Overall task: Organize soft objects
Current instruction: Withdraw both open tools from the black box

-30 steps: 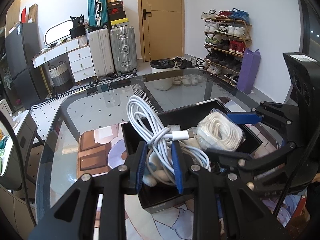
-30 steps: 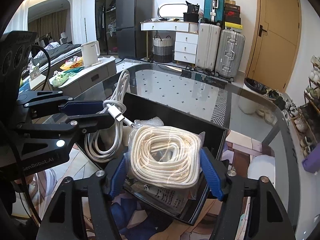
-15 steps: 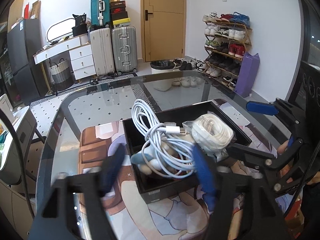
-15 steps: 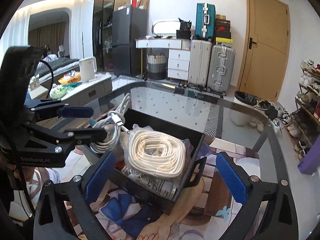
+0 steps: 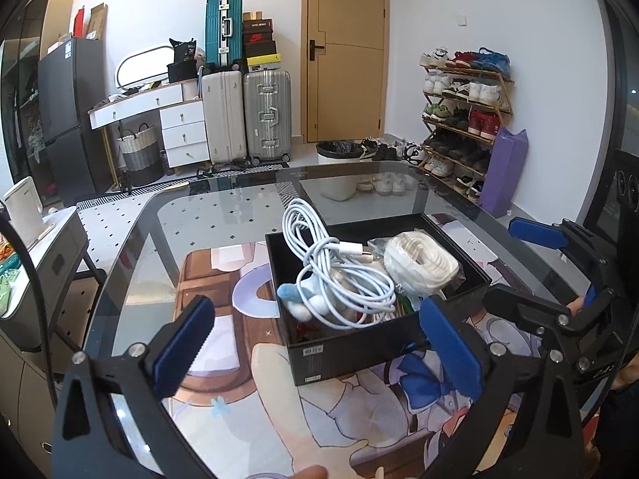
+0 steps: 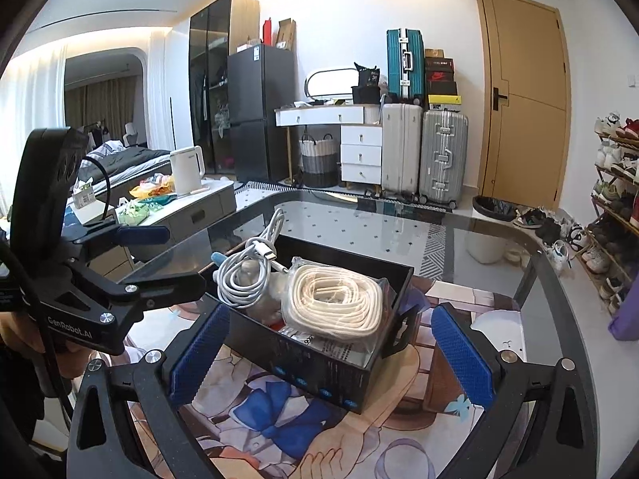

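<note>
Soft objects: a white charging cable [image 5: 335,275] and a bagged coil of cream rope [image 5: 419,261] are lying side by side in an open black box [image 5: 359,349], piled above its rim.
Cable: looped bundle, one loop is sticking up over the box's far wall; its plug end is pointing toward the rope.
Rope: flat coil in clear plastic, resting on printed packets at the box's right end in the right wrist view [image 6: 333,299].
Other contents: a small blue-and-white plush item [image 5: 295,297] is peeking out beneath the cable.
Box: sitting on an illustrated mat [image 5: 247,379], which is covering the near part of the glass table [image 5: 223,215]; the table's far edge is bare glass.
Left gripper [image 5: 315,351]: jaws are opening, blue pads standing wide apart; nothing is between them, the box lying beyond the fingertips.
Right gripper [image 6: 329,353]: jaws are standing wide apart, one pad at each side of the box's near end, neither pressing on it.
Person: a hand [image 6: 24,335] is gripping the left gripper's handle.
</note>
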Demonstrator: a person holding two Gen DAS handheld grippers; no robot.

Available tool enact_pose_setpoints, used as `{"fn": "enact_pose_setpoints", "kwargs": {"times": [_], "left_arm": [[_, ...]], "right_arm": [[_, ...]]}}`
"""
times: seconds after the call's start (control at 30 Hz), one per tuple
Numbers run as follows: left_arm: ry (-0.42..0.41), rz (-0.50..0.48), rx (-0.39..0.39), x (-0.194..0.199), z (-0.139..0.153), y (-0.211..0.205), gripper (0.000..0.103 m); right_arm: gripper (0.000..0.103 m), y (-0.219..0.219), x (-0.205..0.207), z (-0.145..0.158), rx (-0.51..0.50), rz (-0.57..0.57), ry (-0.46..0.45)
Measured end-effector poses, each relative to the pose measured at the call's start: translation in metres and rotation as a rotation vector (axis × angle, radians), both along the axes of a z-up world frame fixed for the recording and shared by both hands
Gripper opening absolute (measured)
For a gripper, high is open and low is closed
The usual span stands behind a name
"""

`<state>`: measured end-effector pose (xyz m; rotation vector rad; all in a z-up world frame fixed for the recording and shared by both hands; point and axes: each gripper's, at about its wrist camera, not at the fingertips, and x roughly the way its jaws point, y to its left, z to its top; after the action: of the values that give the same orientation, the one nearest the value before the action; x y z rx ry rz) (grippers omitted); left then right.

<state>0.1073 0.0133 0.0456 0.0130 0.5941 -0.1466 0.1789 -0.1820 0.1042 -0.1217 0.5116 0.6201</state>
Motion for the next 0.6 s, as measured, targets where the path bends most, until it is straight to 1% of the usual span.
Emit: {"fn": "enact_pose_setpoints", "kwargs": {"times": [0.3, 0.47, 0.6], "left_arm": [[-0.039, 0.044, 0.01, -0.009, -0.014, -0.003, 0.103], [-0.068, 0.058, 0.036, -0.008, -0.022, -0.005, 0.103], [-0.088, 0.066, 0.018, -0.009, -0.026, 0.0, 0.103]], "right_arm": [[0.102, 0.0, -0.011, -0.004, 0.023, 0.0, -0.033], [0.102, -0.003, -0.014, -0.007, 0.055, 0.013, -0.04], [0.102, -0.002, -0.015, -0.01, 0.067, 0.017, -0.053]]}}
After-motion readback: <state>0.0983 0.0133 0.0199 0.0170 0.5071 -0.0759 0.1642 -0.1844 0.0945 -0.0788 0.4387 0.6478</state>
